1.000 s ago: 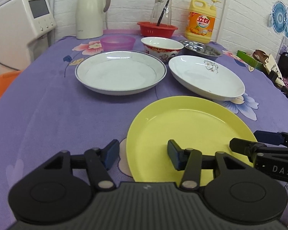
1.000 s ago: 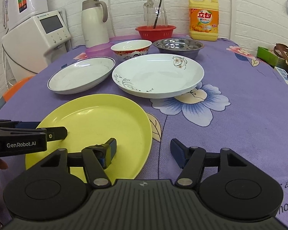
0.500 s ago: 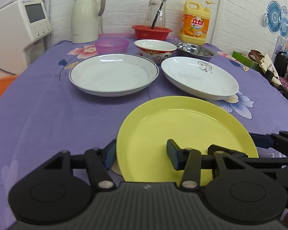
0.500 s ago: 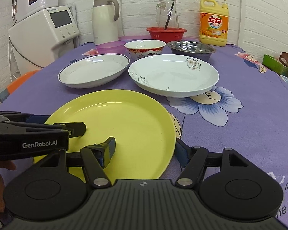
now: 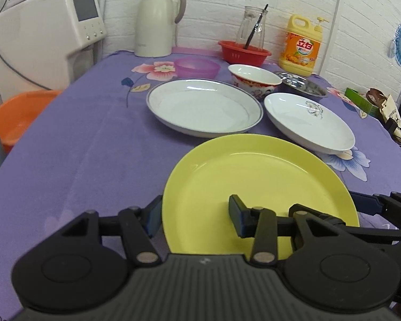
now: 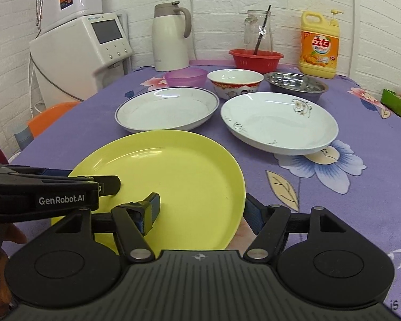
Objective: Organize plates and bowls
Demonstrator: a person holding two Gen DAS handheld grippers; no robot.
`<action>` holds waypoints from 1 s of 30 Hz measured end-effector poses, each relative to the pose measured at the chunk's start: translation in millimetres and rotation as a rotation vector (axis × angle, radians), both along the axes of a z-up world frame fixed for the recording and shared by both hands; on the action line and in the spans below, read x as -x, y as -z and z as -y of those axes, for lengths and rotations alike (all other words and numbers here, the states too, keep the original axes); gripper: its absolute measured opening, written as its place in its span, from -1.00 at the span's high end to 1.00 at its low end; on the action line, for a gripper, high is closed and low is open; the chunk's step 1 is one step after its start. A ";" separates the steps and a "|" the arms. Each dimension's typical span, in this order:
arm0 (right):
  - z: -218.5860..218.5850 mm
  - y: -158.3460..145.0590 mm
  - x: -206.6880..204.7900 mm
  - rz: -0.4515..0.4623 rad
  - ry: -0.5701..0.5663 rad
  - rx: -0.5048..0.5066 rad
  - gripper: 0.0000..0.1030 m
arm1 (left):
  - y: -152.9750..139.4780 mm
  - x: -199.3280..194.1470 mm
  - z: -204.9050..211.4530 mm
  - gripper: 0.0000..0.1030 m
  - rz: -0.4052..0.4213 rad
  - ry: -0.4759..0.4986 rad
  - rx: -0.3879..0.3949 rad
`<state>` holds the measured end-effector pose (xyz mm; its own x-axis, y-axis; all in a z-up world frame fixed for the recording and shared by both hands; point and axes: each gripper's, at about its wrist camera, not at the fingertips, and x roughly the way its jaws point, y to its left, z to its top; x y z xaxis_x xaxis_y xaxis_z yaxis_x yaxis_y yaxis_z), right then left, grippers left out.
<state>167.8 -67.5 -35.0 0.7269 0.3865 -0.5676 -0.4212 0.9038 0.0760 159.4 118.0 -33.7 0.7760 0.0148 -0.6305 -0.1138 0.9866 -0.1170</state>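
Your left gripper [image 5: 193, 215] has just been closing across the yellow plate's [image 5: 256, 184] left rim; your right gripper [image 6: 200, 210] straddles its right rim, pads apart, plate near the desk [image 5: 88, 144] edge

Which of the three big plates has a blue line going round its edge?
The white plate on the left, behind the yellow plate. The other white plate has small flower patterns instead, and the yellow one is plain.

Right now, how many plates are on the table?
3: yellow plate nearest, between both grippers; blue-rimmed white plate behind it; flower-patterned white plate to the right. None appears hidden.
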 end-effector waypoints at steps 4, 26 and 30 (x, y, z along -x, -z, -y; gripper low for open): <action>-10.4 4.2 -2.7 -0.021 -0.017 0.001 -1.00 | 4.5 1.0 -10.1 0.17 -0.014 -0.022 0.004; 18.3 -13.5 -19.0 -0.002 0.001 -0.072 -1.00 | -16.7 -18.9 -41.8 -0.16 0.057 -0.008 0.118; 22.6 -28.3 -32.5 0.022 -0.030 -0.091 -1.00 | -50.6 -36.5 -56.1 -0.19 0.125 -0.006 0.080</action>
